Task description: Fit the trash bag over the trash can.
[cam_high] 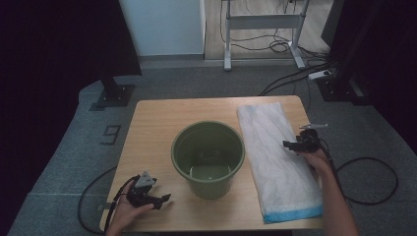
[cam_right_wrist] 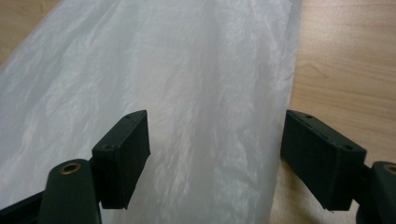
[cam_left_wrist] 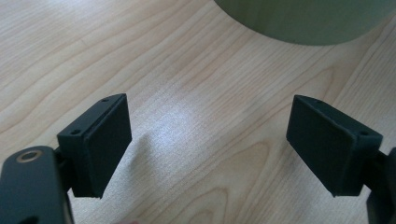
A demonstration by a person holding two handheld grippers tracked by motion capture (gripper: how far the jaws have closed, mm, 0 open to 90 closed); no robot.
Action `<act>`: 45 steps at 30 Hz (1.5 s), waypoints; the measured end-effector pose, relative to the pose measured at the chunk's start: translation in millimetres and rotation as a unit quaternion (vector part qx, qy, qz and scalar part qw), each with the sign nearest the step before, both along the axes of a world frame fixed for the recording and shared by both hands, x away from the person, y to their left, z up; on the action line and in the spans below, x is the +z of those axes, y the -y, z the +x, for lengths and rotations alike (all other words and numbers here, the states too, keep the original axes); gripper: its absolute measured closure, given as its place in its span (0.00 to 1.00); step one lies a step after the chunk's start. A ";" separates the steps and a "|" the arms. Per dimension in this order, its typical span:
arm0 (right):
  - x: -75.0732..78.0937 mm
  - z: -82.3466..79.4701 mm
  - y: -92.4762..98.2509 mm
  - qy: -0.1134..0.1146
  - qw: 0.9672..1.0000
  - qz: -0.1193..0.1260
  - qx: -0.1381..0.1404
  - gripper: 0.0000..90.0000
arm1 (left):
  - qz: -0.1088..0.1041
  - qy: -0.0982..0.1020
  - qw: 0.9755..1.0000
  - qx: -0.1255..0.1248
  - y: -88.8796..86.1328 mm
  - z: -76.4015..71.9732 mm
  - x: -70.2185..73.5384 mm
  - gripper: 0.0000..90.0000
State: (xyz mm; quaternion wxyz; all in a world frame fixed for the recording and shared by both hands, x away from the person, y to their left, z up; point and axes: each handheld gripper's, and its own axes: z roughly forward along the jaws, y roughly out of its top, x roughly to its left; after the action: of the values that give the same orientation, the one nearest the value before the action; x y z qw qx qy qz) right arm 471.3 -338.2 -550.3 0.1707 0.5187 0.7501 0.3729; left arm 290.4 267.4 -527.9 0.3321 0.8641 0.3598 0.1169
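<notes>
Right gripper (cam_high: pixel 293 144) jaws apart over white plastic bag (cam_high: pixel 275 157), right of green bucket (cam_high: pixel 208 156). Left gripper (cam_high: pixel 164 199) open, empty, at bucket's lower left.

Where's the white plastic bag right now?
In the high view, the white plastic bag lies flat on the table's right side, beside the green bucket, under the right gripper.

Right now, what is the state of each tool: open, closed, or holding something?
Left tool: open, holding nothing, above the bare table.
Right tool: open, holding nothing, over the white plastic bag.
</notes>
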 end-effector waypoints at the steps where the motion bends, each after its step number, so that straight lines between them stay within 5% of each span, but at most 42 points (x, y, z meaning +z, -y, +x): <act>1: -0.2 1.4 -0.6 0.000 1.000 0.003 -0.001 0.28 | 0.001 0.000 1.000 0.000 0.1 0.1 -0.2 0.16; 8: 0.3 5.6 -9.3 0.007 1.000 -0.010 0.013 0.39 | -0.002 -0.001 1.000 0.003 -1.2 -1.4 -0.9 0.16; 13: 1.1 2.4 -13.9 0.019 0.999 -0.034 -0.001 0.77 | -0.001 -0.002 1.000 0.006 -3.3 -2.1 -2.3 0.16; 16: 1.9 1.3 -14.2 0.007 1.000 -0.023 0.013 0.94 | -0.003 0.000 1.000 0.006 -2.8 -2.5 -1.1 0.16; 21: 2.4 -3.0 -18.8 0.000 1.000 -0.010 0.027 0.99 | -0.002 0.002 1.000 0.007 -1.5 -2.0 -0.2 0.16; 23: 2.8 -6.5 -23.4 0.010 0.999 -0.030 0.041 0.99 | -0.001 0.002 1.000 0.006 -1.3 -1.9 0.2 0.16; 27: 6.5 -15.5 -26.3 0.024 0.998 -0.027 0.056 0.99 | -0.004 0.006 1.000 0.009 -1.6 -2.6 1.3 0.16; 36: 27.1 -43.9 -22.5 0.070 0.994 0.003 0.082 0.99 | -0.015 0.019 1.000 0.015 -0.6 -4.7 8.4 0.16; 45: 38.5 -59.9 -15.8 0.083 0.992 0.028 0.090 0.99 | -0.016 0.023 0.999 0.018 -1.1 -8.9 11.2 0.16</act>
State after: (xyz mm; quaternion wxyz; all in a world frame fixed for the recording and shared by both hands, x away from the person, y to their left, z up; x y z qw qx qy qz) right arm 411.4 -322.4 -511.8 0.1837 0.4210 0.7663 0.4492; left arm 281.5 268.5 -516.7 0.3517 0.8492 0.3691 0.1372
